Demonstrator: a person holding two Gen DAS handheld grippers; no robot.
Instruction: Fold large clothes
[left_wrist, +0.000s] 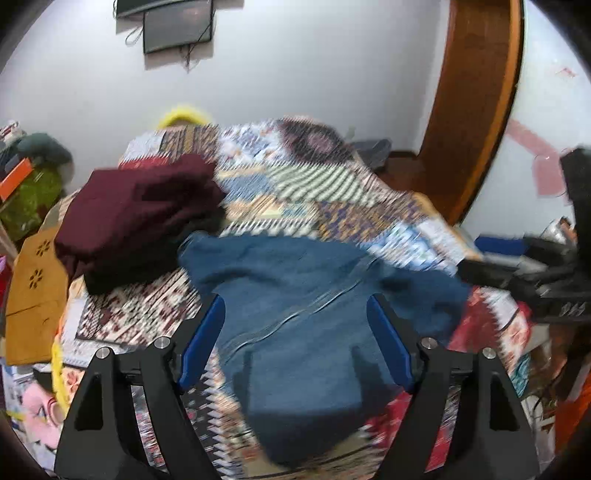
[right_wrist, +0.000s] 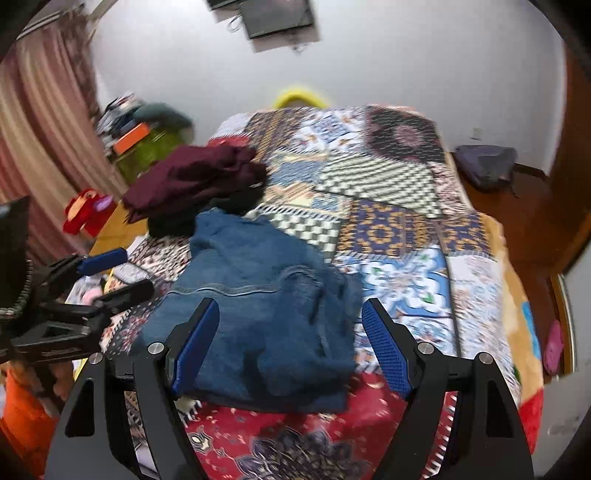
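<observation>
Blue ribbed pads (left_wrist: 207, 339) line my left gripper (left_wrist: 295, 317), and its black fingers stand spread wide with nothing between them. From that wrist view I look down past them onto the jeans (left_wrist: 306, 314), a heap of soft, faded blue denim lying on the bed, just beyond the fingertips. I see a pale stitched seam running diagonally across the cloth, and the lower edge hangs in a rounded fold near the bed's front.

My right gripper (right_wrist: 290, 314) is likewise parted and empty, its pads (right_wrist: 384, 350) showing a fine knobbly grid. In the right wrist view the jeans (right_wrist: 258, 314) lie bunched and partly doubled over, a curved hem seam on top, their near edge resting on a red floral patch of the quilt (right_wrist: 399, 206).

I see the quilt as a busy patchwork of squares: checkerboard, blue-and-gold medallions, white florals. Behind the jeans and touching their far left corner sits a maroon pile (right_wrist: 192, 177) of soft, crumpled knit cloth with something black (right_wrist: 170, 225) under it.

My left gripper (right_wrist: 92, 291) shows at the left edge of the right view, beside the jeans and apart from them. My right gripper (left_wrist: 524, 277) shows at the right edge of the left view, blurred.

A dark screen (right_wrist: 277, 16) hangs on the white wall.
</observation>
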